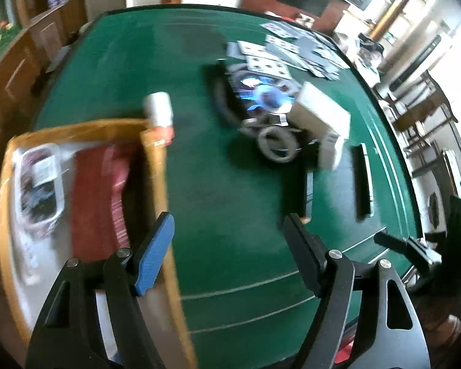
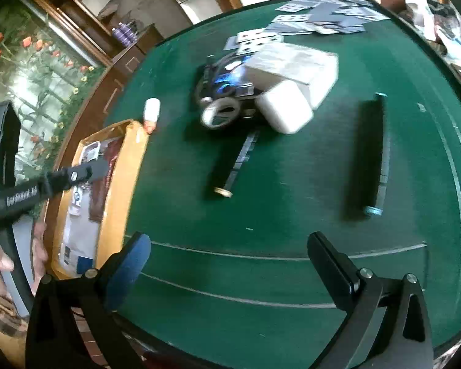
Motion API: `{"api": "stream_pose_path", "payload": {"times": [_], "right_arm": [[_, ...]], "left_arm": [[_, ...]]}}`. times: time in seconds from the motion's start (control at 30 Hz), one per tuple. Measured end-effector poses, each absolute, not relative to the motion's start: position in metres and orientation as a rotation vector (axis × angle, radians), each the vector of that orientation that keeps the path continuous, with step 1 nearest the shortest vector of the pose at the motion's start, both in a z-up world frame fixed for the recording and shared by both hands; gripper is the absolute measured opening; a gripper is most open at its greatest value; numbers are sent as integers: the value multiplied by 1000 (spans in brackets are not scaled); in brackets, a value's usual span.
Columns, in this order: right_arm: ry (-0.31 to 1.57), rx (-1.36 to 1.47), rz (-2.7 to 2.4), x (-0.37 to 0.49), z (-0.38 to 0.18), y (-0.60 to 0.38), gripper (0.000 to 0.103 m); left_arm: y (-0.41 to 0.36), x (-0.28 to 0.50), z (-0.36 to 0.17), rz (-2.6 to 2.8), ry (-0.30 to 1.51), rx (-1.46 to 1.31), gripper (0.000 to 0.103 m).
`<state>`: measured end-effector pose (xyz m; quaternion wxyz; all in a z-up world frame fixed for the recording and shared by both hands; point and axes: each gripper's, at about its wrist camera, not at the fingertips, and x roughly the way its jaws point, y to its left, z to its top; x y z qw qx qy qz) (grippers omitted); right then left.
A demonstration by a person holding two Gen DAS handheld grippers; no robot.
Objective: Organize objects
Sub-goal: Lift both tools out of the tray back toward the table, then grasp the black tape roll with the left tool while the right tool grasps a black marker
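- Green felt table fills both views, with a wooden room behind it.
- My left gripper has its two fingers spread wide, with nothing between them. It hangs over the felt, with the box edge under its left finger.
- My right gripper is also spread wide and holds nothing. It hangs over bare felt.
- Just left of my left fingers is one cardboard box. It already has a red packet and a clear packet inside, so I think this is where things go.
- Ahead of my right fingers lie two long black bars, well apart from each other.
- Farther ahead sits one pile: a black thing with blue lights, one tape roll and two white boxes leaning on it.
- One small white cup stands touching the box's far corner.
- Farthest away, many playing cards are spread out. They are too blurry to count.
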<state>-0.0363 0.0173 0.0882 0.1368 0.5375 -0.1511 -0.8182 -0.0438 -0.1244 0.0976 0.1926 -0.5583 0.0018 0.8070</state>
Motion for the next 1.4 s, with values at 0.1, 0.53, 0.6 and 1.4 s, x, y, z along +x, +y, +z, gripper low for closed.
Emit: {"api": "stream_pose_path", "payload": {"times": [0.1,0.53,0.6,1.4], "right_arm": [[-466,1561,-2391,-30,90,38,102],[-597,1579,-2511,1,97,119,102],[-606,1592,-2523,6,96,127,102],[-576,1608,-2515,3,99,148,102]], "left_arm": [[-93,-58,91,2235,44,-1581,75],[-22,-114,33,2313,340,-1638,75],[-20,-121,32,2327,313,-1631,75],[-4,-120,20,2278,216,-1642,59]]}}
